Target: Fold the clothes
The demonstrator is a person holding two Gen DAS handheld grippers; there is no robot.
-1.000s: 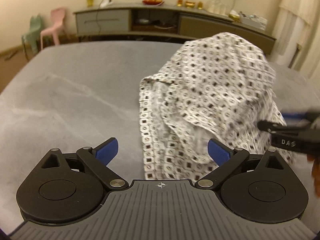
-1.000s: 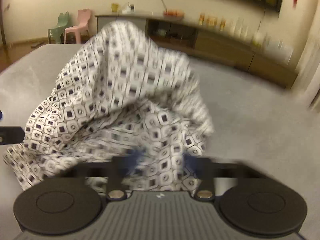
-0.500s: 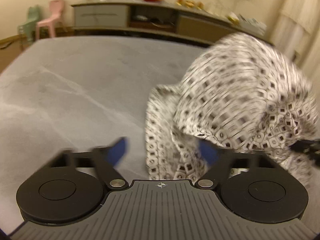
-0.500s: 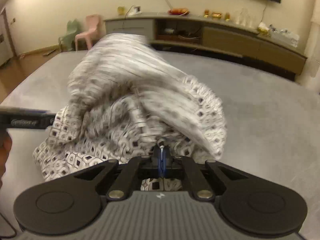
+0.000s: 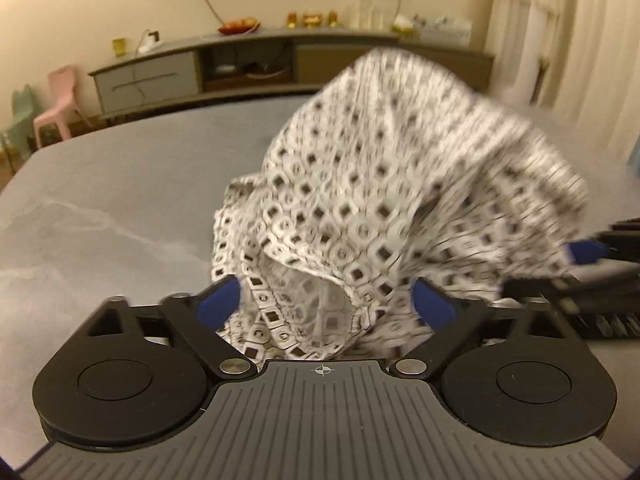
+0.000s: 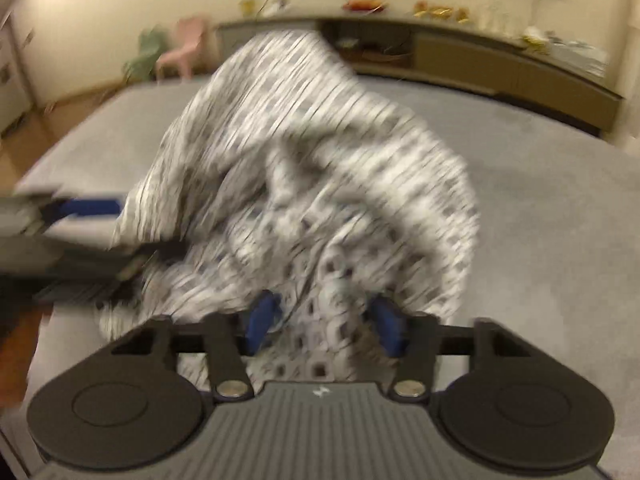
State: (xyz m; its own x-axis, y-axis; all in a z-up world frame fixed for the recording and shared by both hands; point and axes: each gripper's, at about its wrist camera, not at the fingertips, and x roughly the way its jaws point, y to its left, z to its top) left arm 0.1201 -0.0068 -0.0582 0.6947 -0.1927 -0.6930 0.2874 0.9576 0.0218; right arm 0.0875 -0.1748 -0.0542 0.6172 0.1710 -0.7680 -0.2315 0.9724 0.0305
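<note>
A white garment [image 5: 380,184] with a black square print is heaped on the grey table [image 5: 100,200]. My left gripper [image 5: 326,306] stands at its near edge, its blue pads [image 5: 220,304] pressing a bunched fold from both sides. In the right wrist view the garment [image 6: 312,168] is blurred by motion. My right gripper [image 6: 325,318] has its jaws opening, with cloth lying loose between the pads. The right gripper's blue fingertip [image 5: 580,252] shows at the heap's right side in the left wrist view. The left gripper's fingertip [image 6: 92,206] shows at the heap's left side in the right wrist view.
A long low sideboard [image 5: 280,64] with small items on top runs along the far wall. A pink chair [image 5: 60,96] stands at the back left and a curtain [image 5: 560,20] hangs at the right. Bare grey table [image 6: 560,240] spreads around the heap.
The left jaws went from wide apart to narrowed on a fold, moving in at the heap. The right jaws shut on the cloth, then parted again, and the right gripper sank.
</note>
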